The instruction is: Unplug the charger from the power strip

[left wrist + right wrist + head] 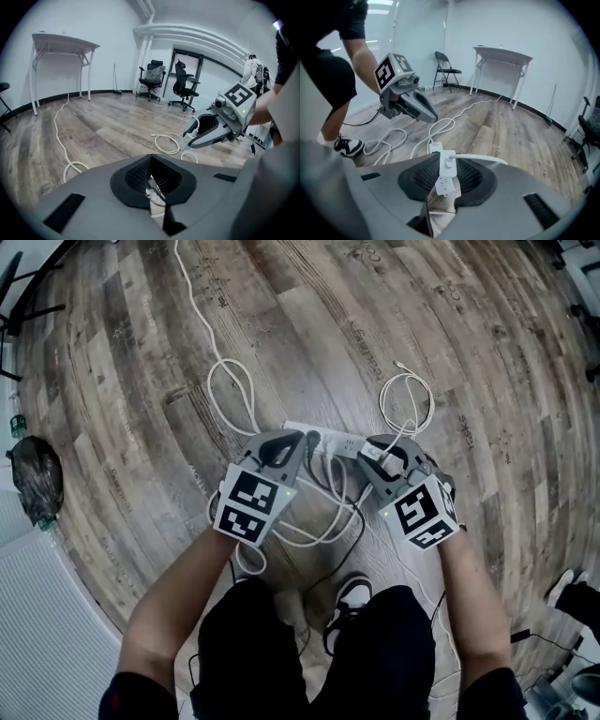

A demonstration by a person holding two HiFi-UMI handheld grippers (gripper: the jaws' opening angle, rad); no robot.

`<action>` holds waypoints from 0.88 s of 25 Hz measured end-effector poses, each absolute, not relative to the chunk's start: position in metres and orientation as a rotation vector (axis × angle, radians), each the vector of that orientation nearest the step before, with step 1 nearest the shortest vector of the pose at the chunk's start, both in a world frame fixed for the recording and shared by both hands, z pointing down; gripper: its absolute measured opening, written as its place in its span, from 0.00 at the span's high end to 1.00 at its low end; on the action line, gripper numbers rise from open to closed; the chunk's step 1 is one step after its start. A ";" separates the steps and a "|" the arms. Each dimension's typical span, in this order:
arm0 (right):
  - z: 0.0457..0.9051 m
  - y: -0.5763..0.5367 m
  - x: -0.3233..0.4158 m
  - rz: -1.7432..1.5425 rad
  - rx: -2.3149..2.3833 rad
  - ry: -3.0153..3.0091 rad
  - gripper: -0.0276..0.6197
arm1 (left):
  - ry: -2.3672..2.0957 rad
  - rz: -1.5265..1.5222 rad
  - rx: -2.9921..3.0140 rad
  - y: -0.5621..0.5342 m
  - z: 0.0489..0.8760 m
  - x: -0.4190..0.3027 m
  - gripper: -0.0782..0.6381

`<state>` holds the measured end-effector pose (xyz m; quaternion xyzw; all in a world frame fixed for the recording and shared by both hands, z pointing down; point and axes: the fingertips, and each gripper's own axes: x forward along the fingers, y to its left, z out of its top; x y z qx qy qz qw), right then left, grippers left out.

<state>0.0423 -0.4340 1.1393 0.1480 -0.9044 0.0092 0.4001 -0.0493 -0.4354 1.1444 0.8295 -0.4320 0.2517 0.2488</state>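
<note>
This looks like a sparse office or lab room, not a home. The floor (309, 334) is grey-brown wood-look plank from wall to wall, edged by a dark skirting (51, 97) under plain white walls. A black swivel office chair (152, 79) and a second one (183, 86) stand by a dark-framed opening (187, 52). A folding chair (443, 70) sits against another wall, and a bare white table (502, 54) on thin legs stands alone. White pipes (187, 40) run exposed just under the ceiling. Long white cable (230, 381) lies loose across the boards.
</note>
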 end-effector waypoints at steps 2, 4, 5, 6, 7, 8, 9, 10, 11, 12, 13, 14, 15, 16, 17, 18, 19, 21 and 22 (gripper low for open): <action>1.098 -0.441 0.051 0.035 0.512 -2.305 0.79 | -1.209 0.661 2.246 -0.432 1.102 -0.058 0.86; 1.055 -0.447 0.062 0.027 0.649 -2.304 0.79 | -1.243 0.638 2.229 -0.429 1.059 -0.066 0.86; 1.033 -0.449 0.067 0.031 0.706 -2.304 0.79 | -1.261 0.632 2.218 -0.427 1.038 -0.070 0.86; 1.010 -0.449 0.072 0.038 0.752 -2.306 0.79 | -1.279 0.631 2.206 -0.423 1.017 -0.073 0.86; 0.988 -0.447 0.076 0.049 0.787 -2.312 0.79 | -1.294 0.632 2.197 -0.419 0.997 -0.076 0.86; 0.966 -0.445 0.079 0.067 0.818 -2.322 0.79 | -1.306 0.631 2.194 -0.416 0.976 -0.077 0.86; 0.945 -0.443 0.081 0.091 0.846 -2.333 0.79 | -1.311 0.627 2.197 -0.411 0.954 -0.078 0.86; 0.923 -0.440 0.083 0.119 0.872 -2.347 0.79 | -1.311 0.620 2.203 -0.407 0.932 -0.078 0.86; 0.901 -0.437 0.083 0.149 0.894 -2.362 0.79 | -1.308 0.610 2.208 -0.401 0.911 -0.079 0.86; 0.880 -0.432 0.083 0.179 0.915 -2.377 0.79 | -1.307 0.598 2.210 -0.395 0.889 -0.080 0.86; 0.858 -0.427 0.083 0.211 0.934 -2.392 0.79 | -1.308 0.582 2.209 -0.387 0.867 -0.082 0.86; 0.837 -0.421 0.084 0.246 0.955 -2.405 0.79 | -1.313 0.567 2.205 -0.380 0.844 -0.084 0.86; 0.817 -0.414 0.084 0.281 0.977 -2.416 0.79 | -1.321 0.551 2.199 -0.373 0.821 -0.086 0.86; 0.797 -0.407 0.084 0.315 1.000 -2.422 0.79 | -1.335 0.534 2.193 -0.367 0.797 -0.089 0.86; 0.778 -0.399 0.085 0.346 1.023 -2.422 0.79 | -1.354 0.516 2.185 -0.362 0.773 -0.092 0.86; 0.758 -0.391 0.085 0.371 1.044 -2.424 0.79 | -1.374 0.494 2.177 -0.357 0.750 -0.095 0.86; 0.738 -0.382 0.086 0.389 1.064 -2.433 0.79 | -1.393 0.469 2.168 -0.352 0.726 -0.099 0.86; 0.695 -0.365 0.089 0.419 1.103 -2.452 0.79 | -1.419 0.418 2.157 -0.341 0.677 -0.105 0.86; 0.671 -0.357 0.090 0.434 1.125 -2.458 0.79 | -1.431 0.397 2.156 -0.335 0.651 -0.108 0.86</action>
